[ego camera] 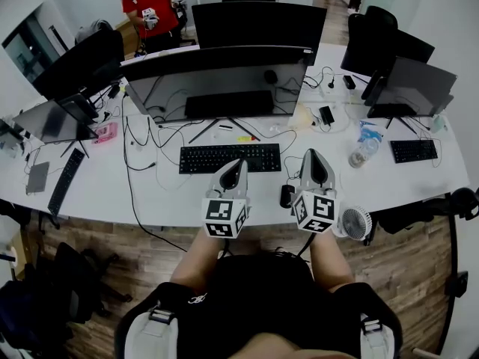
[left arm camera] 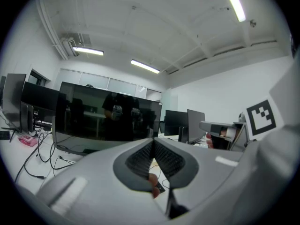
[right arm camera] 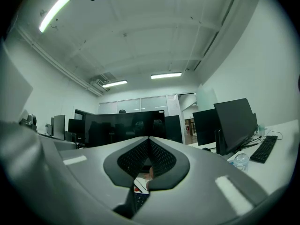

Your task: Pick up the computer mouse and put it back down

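Note:
A black computer mouse (ego camera: pixel 287 195) lies on the white desk (ego camera: pixel 165 204) near its front edge, right of the black keyboard (ego camera: pixel 230 158). My right gripper (ego camera: pixel 315 154) hovers just right of the mouse and above it, pointing roughly level toward the monitors. Its jaws are shut with nothing between them, as the right gripper view (right arm camera: pixel 149 138) shows. My left gripper (ego camera: pixel 237 163) hangs over the keyboard's front edge, left of the mouse. Its jaws also meet at the tips and hold nothing (left arm camera: pixel 153 142). The mouse appears in neither gripper view.
A wide curved monitor (ego camera: pixel 217 77) stands behind the keyboard, with cables trailing over the desk. A small white fan (ego camera: pixel 355 223) sits at the desk edge on the right, a water bottle (ego camera: pixel 362 152) and second keyboard (ego camera: pixel 414 150) beyond. A person in red (ego camera: pixel 153 10) stands far behind.

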